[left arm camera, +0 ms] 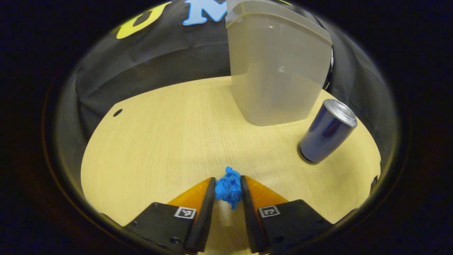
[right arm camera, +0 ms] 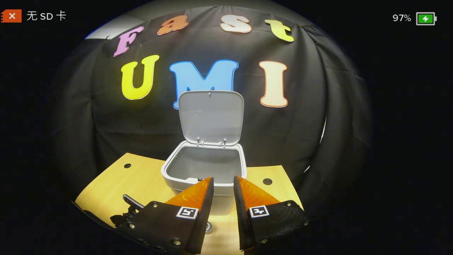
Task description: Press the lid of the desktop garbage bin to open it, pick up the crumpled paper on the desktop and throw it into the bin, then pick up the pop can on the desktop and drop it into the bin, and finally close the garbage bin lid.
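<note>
both fingers of my left gripper (left arm camera: 228,187) are clamping the blue crumpled paper (left arm camera: 229,187); my right gripper (right arm camera: 223,187), jaws slightly apart, is hovering before the open garbage bin (right arm camera: 205,170).

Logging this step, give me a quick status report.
Left gripper shut on paper. Right gripper empty, nearly closed. Bin lid up. Can on table.

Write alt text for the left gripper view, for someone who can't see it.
The left gripper pinches a crumpled blue paper between its two fingers, low over a pale wooden desktop. Ahead on the right stands the translucent garbage bin, with a dark blue pop can upright beside it.
</note>
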